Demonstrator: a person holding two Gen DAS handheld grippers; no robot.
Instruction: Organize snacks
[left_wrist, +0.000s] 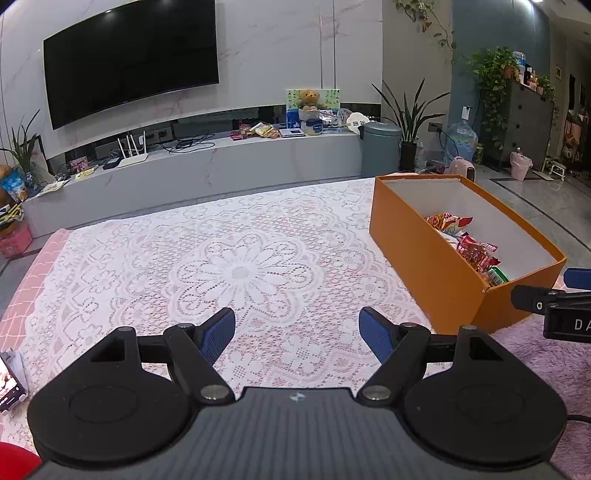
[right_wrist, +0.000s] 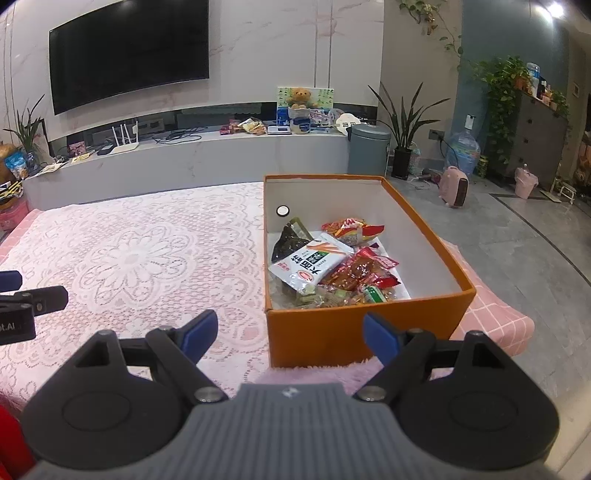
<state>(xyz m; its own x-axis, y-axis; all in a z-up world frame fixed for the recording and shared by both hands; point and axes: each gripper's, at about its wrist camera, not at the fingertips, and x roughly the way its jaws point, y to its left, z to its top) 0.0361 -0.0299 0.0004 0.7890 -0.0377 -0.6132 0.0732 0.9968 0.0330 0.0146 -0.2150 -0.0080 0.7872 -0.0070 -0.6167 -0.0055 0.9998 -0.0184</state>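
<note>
An orange box (right_wrist: 325, 332) with a white inside stands on the lace-covered table, and in the left wrist view the orange box (left_wrist: 417, 254) sits at the right. Several snack packets (right_wrist: 325, 266) lie piled in its near half, among them a white packet (right_wrist: 310, 260) and red ones; the snack packets (left_wrist: 469, 245) show over the rim. My right gripper (right_wrist: 291, 332) hovers open just before the box's near wall, nothing between its blue pads. My left gripper (left_wrist: 297, 332) is open over bare lace, left of the box, holding nothing.
The white lace cloth (left_wrist: 236, 266) covers a pink checked table. A phone (left_wrist: 11, 380) lies at its near left edge. Beyond the table stand a TV bench (left_wrist: 221, 162), a grey bin (left_wrist: 380, 147) and potted plants. A fuzzy pink mat (right_wrist: 354, 373) lies under the box's near edge.
</note>
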